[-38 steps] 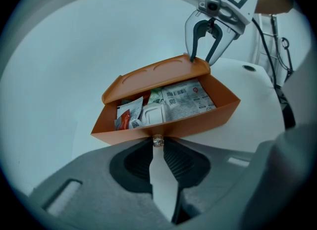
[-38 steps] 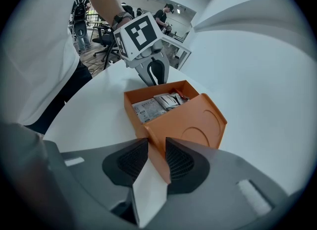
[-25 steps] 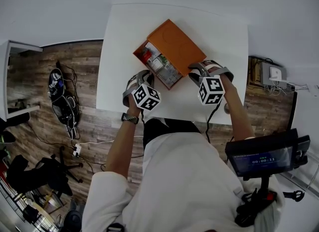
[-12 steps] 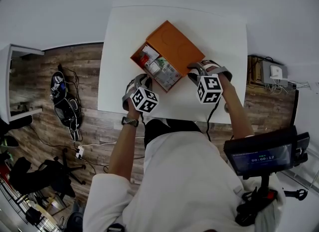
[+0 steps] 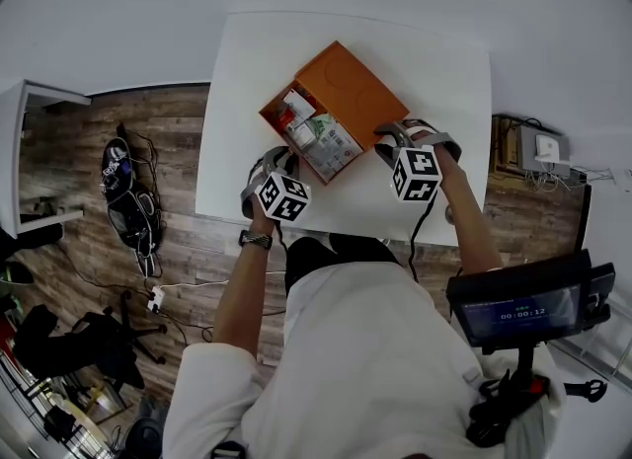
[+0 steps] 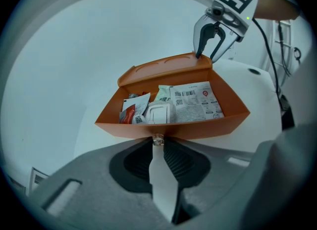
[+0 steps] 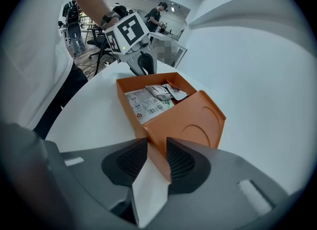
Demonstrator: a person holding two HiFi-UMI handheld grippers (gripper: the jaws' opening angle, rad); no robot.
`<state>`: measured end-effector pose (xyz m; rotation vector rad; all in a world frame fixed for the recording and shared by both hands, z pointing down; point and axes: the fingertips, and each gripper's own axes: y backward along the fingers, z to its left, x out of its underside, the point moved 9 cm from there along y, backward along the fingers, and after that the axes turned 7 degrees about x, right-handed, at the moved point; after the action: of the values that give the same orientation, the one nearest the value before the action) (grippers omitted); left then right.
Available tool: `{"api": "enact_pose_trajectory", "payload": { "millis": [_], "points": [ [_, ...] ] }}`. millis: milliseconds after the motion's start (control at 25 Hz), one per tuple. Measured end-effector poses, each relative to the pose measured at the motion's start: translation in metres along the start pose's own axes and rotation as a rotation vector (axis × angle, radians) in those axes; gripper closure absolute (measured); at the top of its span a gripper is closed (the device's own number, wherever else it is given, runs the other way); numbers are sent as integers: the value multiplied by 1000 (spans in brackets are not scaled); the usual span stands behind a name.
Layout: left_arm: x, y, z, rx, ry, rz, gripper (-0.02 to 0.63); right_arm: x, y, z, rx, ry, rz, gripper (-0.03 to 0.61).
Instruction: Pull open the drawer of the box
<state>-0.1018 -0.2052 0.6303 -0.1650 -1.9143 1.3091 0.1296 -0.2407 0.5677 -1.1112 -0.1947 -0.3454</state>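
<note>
An orange box lies at an angle on the white table. Its drawer is pulled out toward me, with several packets lying in it. My left gripper is at the drawer's front wall, shut on the small clear knob. On the other side, my right gripper is shut on the near corner of the box's outer shell. The left gripper view also shows the right gripper at the shell's far edge. In the right gripper view the left gripper stands at the drawer's far end.
The table's near edge runs just below both grippers. Wooden floor with cables and gear lies to the left. A screen on a stand is at the right. A person and office chairs are far behind.
The drawer has slid further out of the box toward me. My left gripper has drawn back with it toward the table's near edge. The right gripper has stayed on the shell.
</note>
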Motion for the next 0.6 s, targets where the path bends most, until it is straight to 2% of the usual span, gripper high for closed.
{"api": "enact_pose_trajectory", "payload": {
  "millis": [200, 440, 600],
  "points": [
    [5, -6, 1, 26, 32, 15, 540, 2, -3, 0, 17, -18, 2, 451],
    [13, -6, -3, 18, 72, -1, 540, 5, -6, -1, 23, -17, 13, 449],
    [13, -12, -1, 35, 77, 8, 540, 13, -12, -2, 76, -41, 2, 445]
  ]
}}
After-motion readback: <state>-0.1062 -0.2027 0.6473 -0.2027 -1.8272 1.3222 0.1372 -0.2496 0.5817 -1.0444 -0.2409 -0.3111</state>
